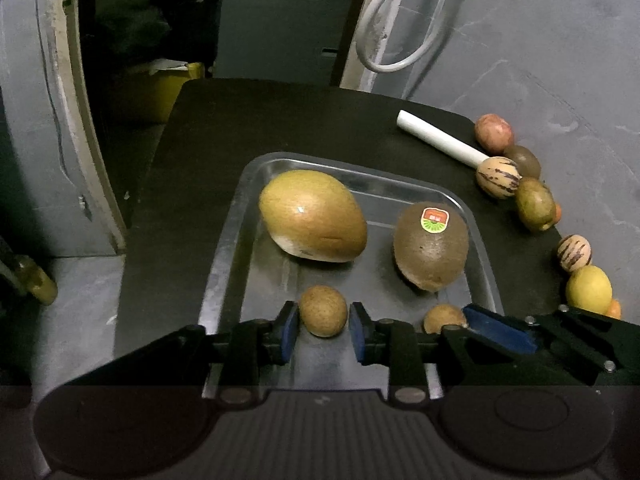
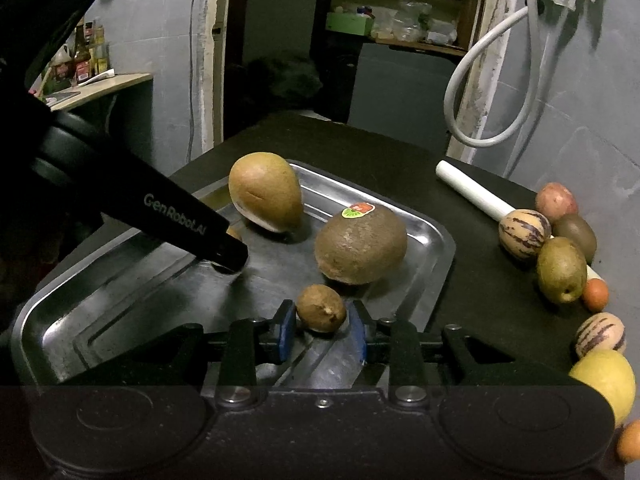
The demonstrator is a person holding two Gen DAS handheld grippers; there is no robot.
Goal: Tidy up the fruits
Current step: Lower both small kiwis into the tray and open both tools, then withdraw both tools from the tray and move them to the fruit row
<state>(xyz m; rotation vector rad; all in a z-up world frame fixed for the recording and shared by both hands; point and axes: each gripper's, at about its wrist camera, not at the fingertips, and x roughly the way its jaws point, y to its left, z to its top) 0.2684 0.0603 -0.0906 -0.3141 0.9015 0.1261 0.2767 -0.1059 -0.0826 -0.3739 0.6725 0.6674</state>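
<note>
Rough home back room / utility area w/ bare grey plaster walls (image 2: 592, 120). Beyond the claw: worn doorframe (image 2: 212, 40), cluttered shelves (image 2: 400, 24). Upper left: bottles (image 2: 86, 56). Upper right: hose loop (image 2: 492, 92).

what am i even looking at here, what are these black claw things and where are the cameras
No robot here: a person holds a two-finger gripper in each hand, and a fisheye camera on each looks along its fingers. One picture comes from the left gripper, the other from the right gripper. Both reach over a metal tray on a dark table. In the tray lie a large yellow-brown fruit and a stickered kiwi. One small brown fruit rests on the tray between the left pads, another small brown fruit between the right pads; the pads look slightly clear, so nothing is gripped. A white tube lies beyond.
</note>
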